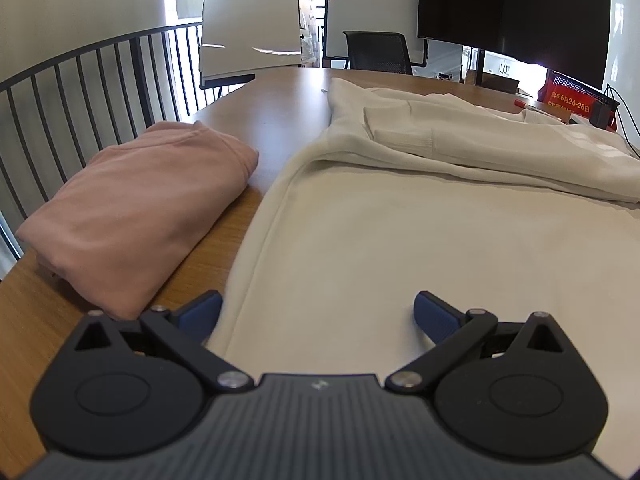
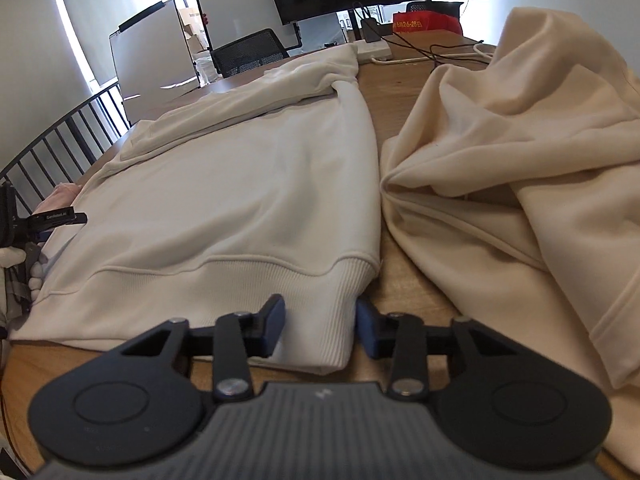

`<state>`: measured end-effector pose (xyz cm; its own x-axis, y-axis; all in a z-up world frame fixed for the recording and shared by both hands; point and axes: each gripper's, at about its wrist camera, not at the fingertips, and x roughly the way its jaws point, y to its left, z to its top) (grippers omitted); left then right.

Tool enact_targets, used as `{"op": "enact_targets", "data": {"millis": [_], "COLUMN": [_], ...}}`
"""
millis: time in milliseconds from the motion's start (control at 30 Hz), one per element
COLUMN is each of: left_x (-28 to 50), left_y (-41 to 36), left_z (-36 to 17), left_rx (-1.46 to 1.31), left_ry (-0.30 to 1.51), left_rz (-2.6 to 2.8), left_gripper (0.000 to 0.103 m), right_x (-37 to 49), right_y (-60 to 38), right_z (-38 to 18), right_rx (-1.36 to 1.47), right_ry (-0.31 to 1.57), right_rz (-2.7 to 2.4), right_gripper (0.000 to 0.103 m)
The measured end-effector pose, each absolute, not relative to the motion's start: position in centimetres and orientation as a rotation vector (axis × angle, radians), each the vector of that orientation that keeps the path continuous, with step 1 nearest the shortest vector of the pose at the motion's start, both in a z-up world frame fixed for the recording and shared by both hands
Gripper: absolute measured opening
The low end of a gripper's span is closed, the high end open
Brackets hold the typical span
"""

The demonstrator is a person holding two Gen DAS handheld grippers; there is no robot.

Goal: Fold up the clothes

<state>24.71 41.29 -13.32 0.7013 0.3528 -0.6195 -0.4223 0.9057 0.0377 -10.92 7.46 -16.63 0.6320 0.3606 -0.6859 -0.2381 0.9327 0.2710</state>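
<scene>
A cream sweatshirt (image 1: 420, 240) lies flat on the wooden table (image 1: 276, 92), its sleeves folded across the top. It also shows in the right wrist view (image 2: 240, 192). My left gripper (image 1: 318, 312) is open, its jaws wide apart over the sweatshirt's left hem edge. My right gripper (image 2: 320, 320) is open, its blue pads either side of the ribbed hem corner (image 2: 332, 312), not closed on it. The left gripper also shows at the far left of the right wrist view (image 2: 52, 220).
A folded pink garment (image 1: 140, 216) lies left of the sweatshirt. A heap of beige garments (image 2: 520, 152) lies to the right. A black railing (image 1: 80, 92) runs along the table's left. Whiteboards, a chair (image 1: 378, 52), a monitor (image 1: 512, 16) and cables stand at the far end.
</scene>
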Motion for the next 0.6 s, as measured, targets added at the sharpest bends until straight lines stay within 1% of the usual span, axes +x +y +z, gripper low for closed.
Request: {"op": "enact_targets", "data": {"millis": [33, 167, 267, 333, 433, 467, 600], "left_x": [24.6, 23.8, 23.2, 22.7, 21.5, 21.0, 19.3], "left_y": [41.2, 39.6, 37.7, 37.0, 35.4, 34.6, 29.9], "left_z": [-13.3, -12.5, -11.6, -10.5, -9.0, -8.6, -8.9], "left_rx": [-0.107, -0.03, 0.026, -0.066, -0.181, -0.177, -0.026], "left_ry": [0.658, 0.563, 0.508, 0.506, 0.467, 0.445, 0.398], "left_rz": [0.43, 0.391, 0.316, 0.164, -0.07, -0.131, -0.339], "left_gripper": [0.102, 0.102, 0.102, 0.102, 0.102, 0.102, 0.102], "right_x": [-11.1, -11.7, -11.6, -11.1, -9.4, -8.7, -5.9], "right_y": [7.6, 8.2, 8.7, 9.2, 10.8, 11.5, 14.8], "right_z": [-16.1, -13.6, -11.7, -11.0, -10.5, -10.4, -10.0], "right_rx": [0.163, 0.207, 0.227, 0.257, 0.271, 0.266, 0.195], "right_ry": [0.813, 0.711, 0.585, 0.524, 0.482, 0.47, 0.448], "right_rz": [0.337, 0.391, 0.469, 0.511, 0.565, 0.582, 0.663], "right_gripper": [0.017, 0.015, 0.015, 0.015, 0.014, 0.014, 0.013]}}
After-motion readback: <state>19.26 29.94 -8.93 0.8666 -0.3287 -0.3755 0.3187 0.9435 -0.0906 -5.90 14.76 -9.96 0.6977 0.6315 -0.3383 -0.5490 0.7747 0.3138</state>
